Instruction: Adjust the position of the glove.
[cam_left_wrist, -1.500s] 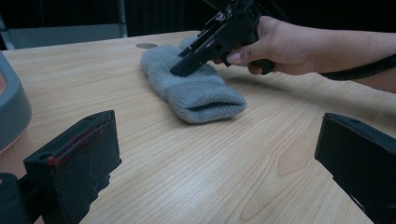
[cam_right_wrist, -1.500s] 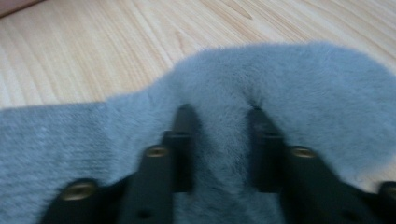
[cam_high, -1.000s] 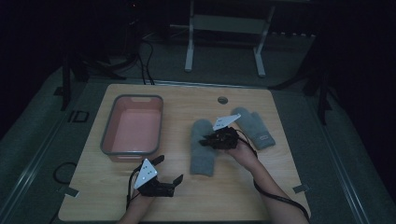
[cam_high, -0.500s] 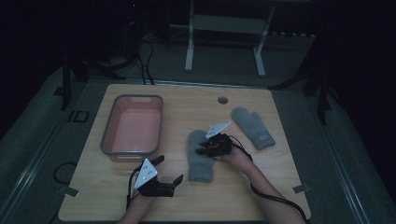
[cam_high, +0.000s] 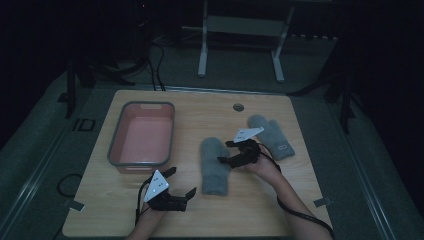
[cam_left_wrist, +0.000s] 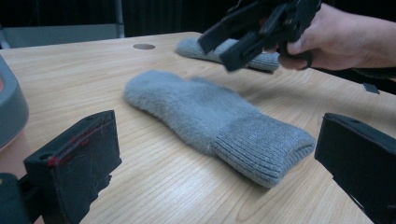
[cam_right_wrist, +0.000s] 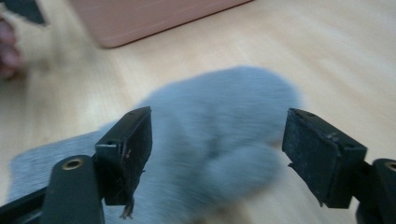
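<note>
While the left gripper (cam_high: 181, 183) waits wide open at the table's (cam_high: 300, 200) six o'clock edge, the right gripper (cam_high: 226, 152) hovers, jaws wide, over the near grey mitten (cam_high: 215, 165); the second mitten (cam_high: 272, 135) lies at its two o'clock, the pink bin (cam_high: 142, 137) at nine.

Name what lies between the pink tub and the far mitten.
The near grey mitten lies between pink tub and far mitten, right tongs open above it, per high view.
</note>
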